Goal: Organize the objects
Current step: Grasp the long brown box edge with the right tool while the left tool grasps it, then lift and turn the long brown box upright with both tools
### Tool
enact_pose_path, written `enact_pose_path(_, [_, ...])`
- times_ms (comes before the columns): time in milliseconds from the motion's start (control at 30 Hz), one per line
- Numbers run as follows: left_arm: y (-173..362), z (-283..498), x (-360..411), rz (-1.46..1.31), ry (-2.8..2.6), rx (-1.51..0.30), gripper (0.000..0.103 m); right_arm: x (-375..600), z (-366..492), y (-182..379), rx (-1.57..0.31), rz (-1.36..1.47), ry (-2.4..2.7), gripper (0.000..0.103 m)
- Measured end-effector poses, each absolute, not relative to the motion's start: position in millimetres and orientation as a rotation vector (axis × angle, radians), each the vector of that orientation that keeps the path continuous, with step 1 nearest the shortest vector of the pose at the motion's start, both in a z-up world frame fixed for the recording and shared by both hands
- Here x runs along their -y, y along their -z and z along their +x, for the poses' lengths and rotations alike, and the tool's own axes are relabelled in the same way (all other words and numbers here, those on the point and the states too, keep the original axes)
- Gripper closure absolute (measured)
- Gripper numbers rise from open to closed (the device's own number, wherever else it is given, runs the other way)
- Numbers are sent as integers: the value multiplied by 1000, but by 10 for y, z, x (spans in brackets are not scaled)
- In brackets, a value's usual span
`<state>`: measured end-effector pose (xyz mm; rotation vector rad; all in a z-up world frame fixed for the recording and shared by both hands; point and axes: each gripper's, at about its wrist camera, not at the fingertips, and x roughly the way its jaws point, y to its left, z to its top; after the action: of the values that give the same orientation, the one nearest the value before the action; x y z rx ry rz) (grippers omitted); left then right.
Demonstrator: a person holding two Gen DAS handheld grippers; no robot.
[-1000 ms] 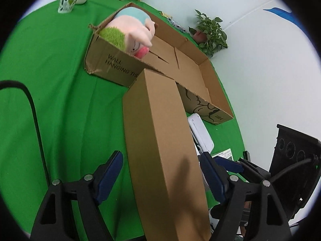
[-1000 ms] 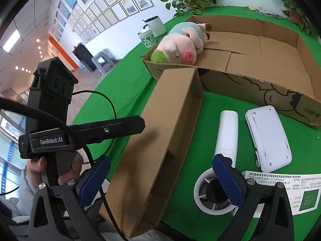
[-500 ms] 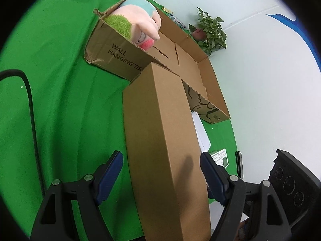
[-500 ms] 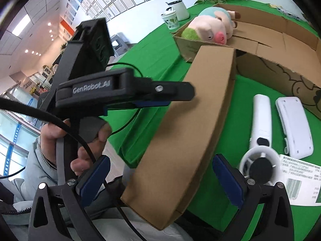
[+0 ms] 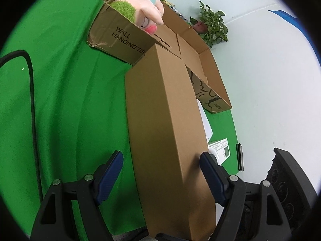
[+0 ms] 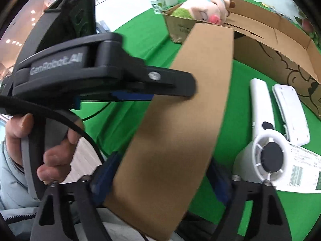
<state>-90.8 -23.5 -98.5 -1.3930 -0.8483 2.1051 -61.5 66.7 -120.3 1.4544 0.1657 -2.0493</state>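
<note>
A long brown cardboard box [image 5: 164, 120] lies on the green cloth, its far end against an open carton [image 5: 212, 76]. My left gripper [image 5: 160, 155] is open over the box. Its right pad sits at the box's edge, while cloth shows between its left pad and the box. In the right wrist view the near end of the box [image 6: 180, 120] sits between the fingers of my right gripper [image 6: 164, 158]. Those jaws are closing, with a pad against each long side. A pink plush pig [image 6: 202, 10] lies in the carton's far corner.
A white handheld fan [image 6: 260, 104], a flat white device [image 6: 291, 110] and a printed leaflet [image 6: 301, 170] lie right of the box. Two cups [image 6: 160, 2] stand behind the carton [image 6: 291, 46]. A black cable [image 5: 32, 100] crosses the cloth at left. A person's hand [image 6: 54, 156] holds the left gripper.
My right gripper moved left and down over the box's near end, and its jaws narrowed from wide open to the box's sides. The left view tilted slightly, its jaws unchanged.
</note>
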Motion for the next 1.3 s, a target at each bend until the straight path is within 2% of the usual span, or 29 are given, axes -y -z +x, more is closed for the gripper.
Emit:
enact_pose_path(67, [995, -855, 233, -1386, -2098, 851, 25, -660, -603, 1187, -164, 1443, 2057, 39])
enact_pose_path(333, [986, -766, 275, -1350, -2070, 906, 23, -894, -681, 1079, 157, 1401, 1966, 45])
enact_pose_path(500, [992, -743, 343, -1347, -2056, 953, 22, -956, -691, 1040, 259, 1361, 1938, 50])
enact_pose_path(567, [976, -744, 352, -1340, -2056, 963, 22, -887, -649, 989, 202, 1342, 1981, 53])
enact_pose_path(733, [835, -754, 348, -1301, -2077, 941, 22, -543, -505, 804, -168, 1232, 2146, 57])
enact_pose_path(800, [754, -768, 372, -1287, -2113, 932, 22, -486, -455, 737, -290, 1198, 2194, 72])
enact_pose_path(833, [720, -784, 377, -1290, -2129, 923, 22, -557, -474, 747, -330, 1200, 2195, 88])
enact_pose_path(900, [667, -805, 380, -1299, -2152, 895, 22, -513, -396, 768, -433, 1173, 2234, 89])
enact_pose_path(967, [672, -852, 333, -1338, -2173, 854, 22, -533, -240, 750, -439, 1184, 2218, 89])
enact_pose_path(1100, [788, -918, 247, -1464, -2206, 788, 23, -610, -207, 697, -352, 1183, 2189, 87])
enact_pose_path(1133, [809, -918, 236, -1485, -2215, 780, 26, -660, -209, 658, -291, 1188, 2171, 78])
enact_pose_path(1167, [829, -916, 228, -1506, -2225, 765, 28, -728, -196, 626, -261, 1186, 2180, 59])
enact_pose_path(1233, [862, -902, 218, -1530, -2237, 739, 42, -885, -202, 542, -196, 1157, 2224, 37])
enact_pose_path(1267, [863, -906, 219, -1537, -2244, 729, 46, -959, -242, 516, -164, 1156, 2238, 36])
enact_pose_path(1300, [864, -914, 213, -1544, -2253, 717, 54, -1033, -271, 491, -135, 1163, 2255, 36])
